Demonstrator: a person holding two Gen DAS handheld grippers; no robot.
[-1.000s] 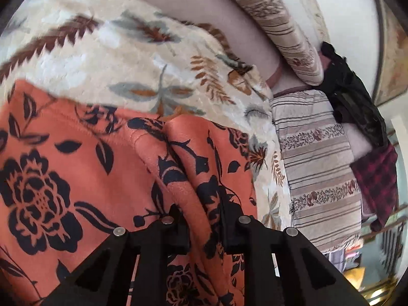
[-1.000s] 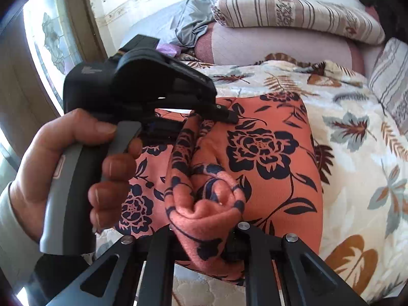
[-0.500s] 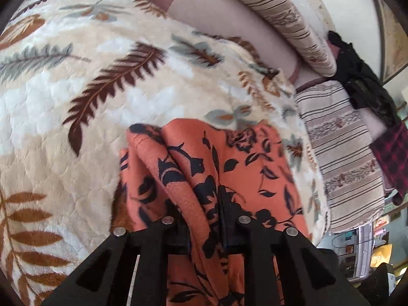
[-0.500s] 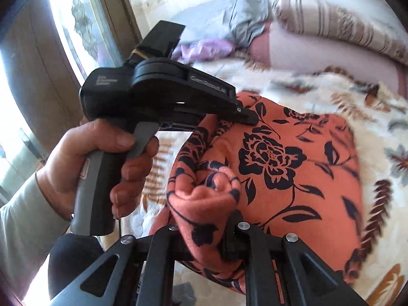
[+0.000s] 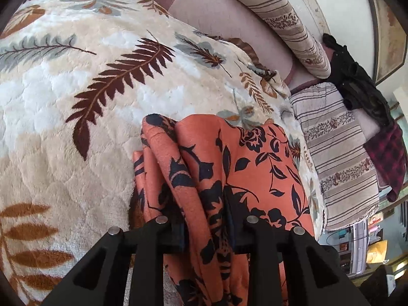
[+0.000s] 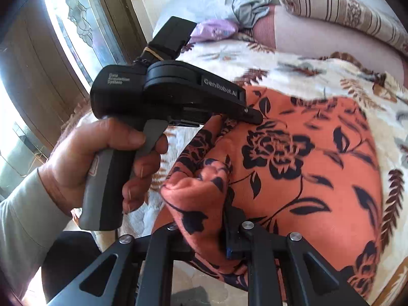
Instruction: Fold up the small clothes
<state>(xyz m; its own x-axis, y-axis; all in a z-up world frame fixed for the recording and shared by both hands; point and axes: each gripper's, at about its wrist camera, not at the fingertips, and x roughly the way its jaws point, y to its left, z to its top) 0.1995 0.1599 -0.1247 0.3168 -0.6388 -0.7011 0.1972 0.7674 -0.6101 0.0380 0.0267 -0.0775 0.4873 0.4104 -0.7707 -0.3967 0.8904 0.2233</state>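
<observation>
An orange garment with black flowers (image 5: pixel 250 168) lies on the leaf-patterned blanket (image 5: pixel 76 127) on a bed. My left gripper (image 5: pixel 205 214) is shut on a bunched edge of it, lifted off the blanket. My right gripper (image 6: pixel 206 219) is shut on another bunched edge of the same garment (image 6: pixel 306 168). In the right wrist view the left gripper (image 6: pixel 237 117) shows from the side, held in a hand, its fingers pinching the cloth. The rest of the garment drapes flat on the bed beyond.
Striped pillows (image 5: pixel 339 158) and a pink bolster (image 5: pixel 219 7) lie at the bed's head. Black and red plaid clothes (image 5: pixel 369 107) lie past the pillows. A grey cloth (image 6: pixel 244 2) and a purple item (image 6: pixel 214 28) sit by the window (image 6: pixel 71 35).
Both grippers have lifted the held edges and carried them across the bed. The garment now covers less of the blanket in the left view, folding over on itself.
</observation>
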